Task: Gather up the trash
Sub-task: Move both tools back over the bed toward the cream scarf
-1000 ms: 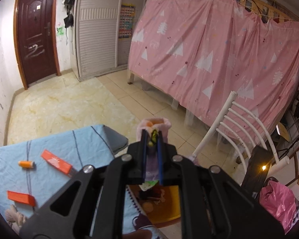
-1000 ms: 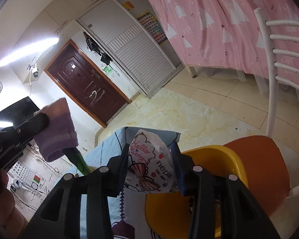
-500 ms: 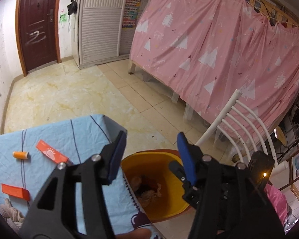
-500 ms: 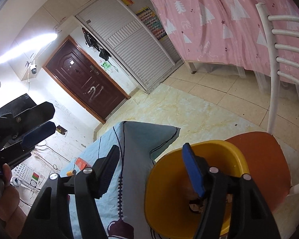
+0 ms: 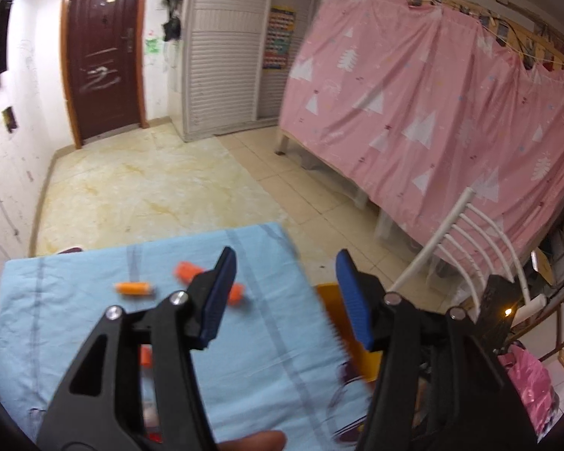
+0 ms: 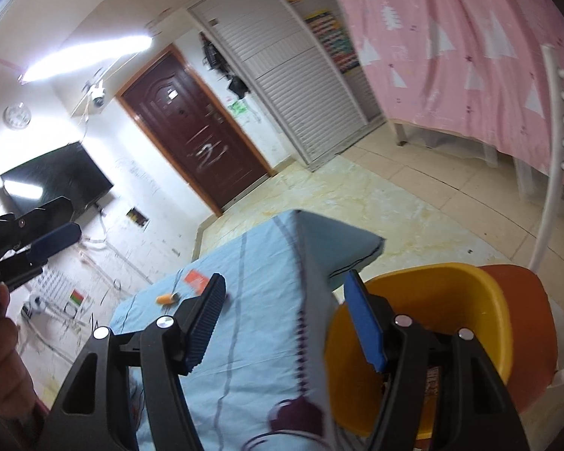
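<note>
Small orange cylindrical scrap on blue-clothed table: ahead-left of empty, spread left gripper, long axis crosswise; right gripper likewise spread, farther.

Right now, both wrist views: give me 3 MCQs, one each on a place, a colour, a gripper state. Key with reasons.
1. Where does the yellow bin stand?
A. on the orange chair seat beside the table
B. on the blue tablecloth
C. on the floor by the door

2. What colour is the small cylinder on the blue tablecloth?
A. green
B. orange
C. white

3. How are the left gripper and right gripper?
A. both shut on trash
B. left open, right shut on a wrapper
C. both open, holding nothing

Key:
1 A: the right wrist view shows the bin resting on the orange chair seat, past the cloth's edge.
2 B: it shows orange in both views.
3 C: each view shows a wide gap between the blue pads with nothing in it.
</note>
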Tool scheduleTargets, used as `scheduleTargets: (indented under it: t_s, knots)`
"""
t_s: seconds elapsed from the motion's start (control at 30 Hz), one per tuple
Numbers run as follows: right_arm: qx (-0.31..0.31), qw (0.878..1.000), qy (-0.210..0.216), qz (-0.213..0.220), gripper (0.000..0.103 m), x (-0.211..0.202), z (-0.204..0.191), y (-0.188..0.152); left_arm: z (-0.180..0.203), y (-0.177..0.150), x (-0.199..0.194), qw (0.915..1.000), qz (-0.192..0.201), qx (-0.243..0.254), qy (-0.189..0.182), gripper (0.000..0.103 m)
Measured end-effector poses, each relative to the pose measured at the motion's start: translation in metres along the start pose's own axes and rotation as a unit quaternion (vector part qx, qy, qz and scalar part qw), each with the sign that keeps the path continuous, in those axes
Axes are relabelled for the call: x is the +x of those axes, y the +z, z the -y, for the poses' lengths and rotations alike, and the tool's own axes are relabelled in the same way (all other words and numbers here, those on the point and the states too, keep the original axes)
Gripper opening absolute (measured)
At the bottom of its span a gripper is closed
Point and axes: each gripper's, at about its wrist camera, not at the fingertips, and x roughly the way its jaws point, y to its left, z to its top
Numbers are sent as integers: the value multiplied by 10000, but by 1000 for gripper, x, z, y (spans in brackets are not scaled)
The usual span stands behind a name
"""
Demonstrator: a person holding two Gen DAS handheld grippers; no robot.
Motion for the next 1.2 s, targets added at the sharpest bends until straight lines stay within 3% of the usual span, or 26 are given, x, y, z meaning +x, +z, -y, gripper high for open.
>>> scheduleTargets:
  t_s: [0.3,0.53,0.67,0.83,1.2]
  knots:
    - [-465,9976,285,-428,59,31,-59,-19,-92,-26,-33,9973,-59,-460,566,56]
    - [-823,9930,433,-724,59,50,-105,-33,-138,-59,-45,9954,-241,-742,555,56]
    - [-966,9905,435,-871,59,61,-123,-39,-155,-83,-47,9944,-470,-754,571,66]
    - [-1067,9870,556,-1062,59,69,-143,-50,-171,-110,-39,9920,-796,-743,633,68]
    - [-1609,9679,1065,-1612,60,40,-182,-107,-193,-139,-4,9852,-1365,-1014,202,79]
